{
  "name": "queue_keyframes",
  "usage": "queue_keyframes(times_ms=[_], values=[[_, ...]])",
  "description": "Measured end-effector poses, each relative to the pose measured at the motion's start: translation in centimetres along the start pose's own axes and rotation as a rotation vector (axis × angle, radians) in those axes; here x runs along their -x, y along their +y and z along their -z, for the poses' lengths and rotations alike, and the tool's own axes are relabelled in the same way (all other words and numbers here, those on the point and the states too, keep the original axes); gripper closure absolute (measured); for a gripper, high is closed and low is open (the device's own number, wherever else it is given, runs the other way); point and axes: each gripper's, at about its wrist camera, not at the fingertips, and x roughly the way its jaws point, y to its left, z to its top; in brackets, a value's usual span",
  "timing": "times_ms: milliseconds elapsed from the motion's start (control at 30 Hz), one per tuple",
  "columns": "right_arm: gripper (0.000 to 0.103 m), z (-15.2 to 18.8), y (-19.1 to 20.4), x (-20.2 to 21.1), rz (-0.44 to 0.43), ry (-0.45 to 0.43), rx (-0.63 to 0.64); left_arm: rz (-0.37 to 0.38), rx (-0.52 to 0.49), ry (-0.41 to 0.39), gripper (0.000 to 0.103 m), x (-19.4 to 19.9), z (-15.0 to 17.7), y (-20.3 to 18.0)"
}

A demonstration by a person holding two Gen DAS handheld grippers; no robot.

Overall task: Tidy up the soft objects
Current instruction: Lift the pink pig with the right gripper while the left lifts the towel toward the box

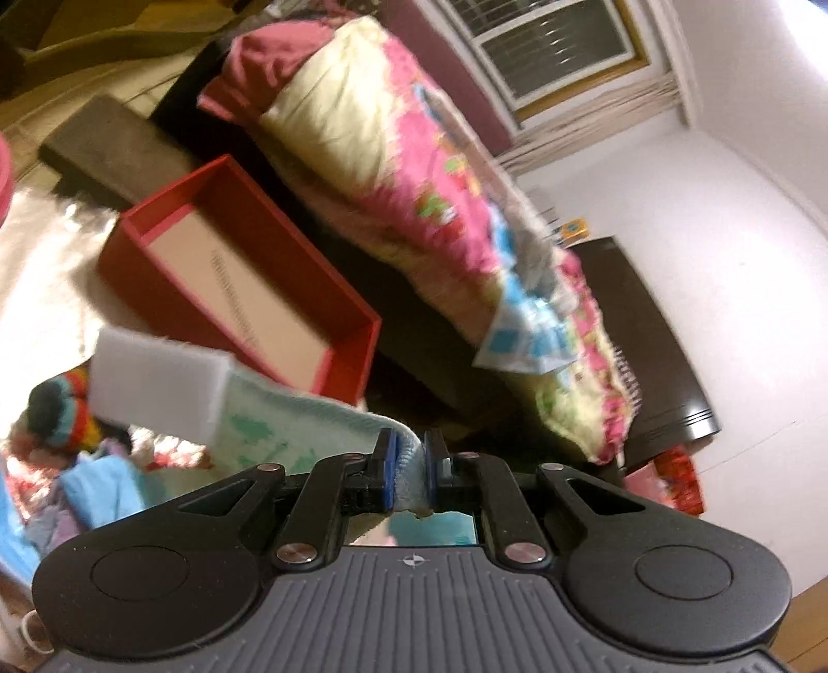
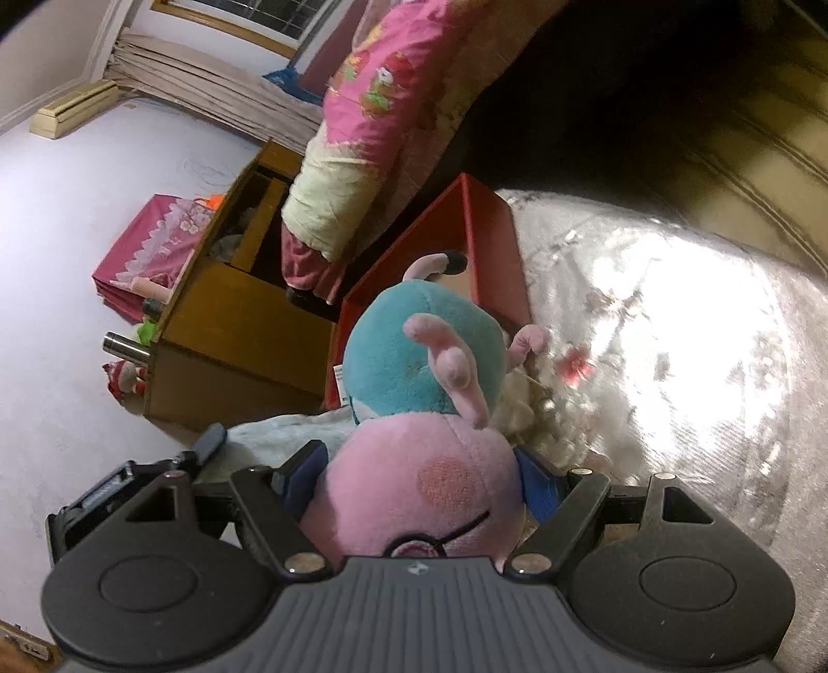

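Indoors, shiny silver sheet point(image 2: 673, 321); bedroom

Pale green sock point(image 1: 269, 414) (white cuff) dangling; pink-and-teal plush pig point(image 2: 424, 424) upright.

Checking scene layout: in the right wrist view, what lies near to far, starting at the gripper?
Right gripper shut on the pink plush toy → red box → pink floral quilt → window.

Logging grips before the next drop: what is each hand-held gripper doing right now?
Left hand-held gripper: closed on a pale green sock.
Right hand-held gripper: closed on a pink pig plush toy.
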Motion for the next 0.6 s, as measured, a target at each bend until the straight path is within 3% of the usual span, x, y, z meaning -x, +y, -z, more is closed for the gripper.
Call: queue_keyframes(times_ms=[267,600], values=[[0.048,-1.0,3.3,0.2,-0.079,-0.059,0.042,0.125,-0.037,-0.108,0.095,2.4,-2.2,-3.6],[0.048,-2.6,9.3,-0.6,-0.129,-0.151,0.175,0.169,-0.087,-0.197,0.095,3.6,-5.3,-6.7]])
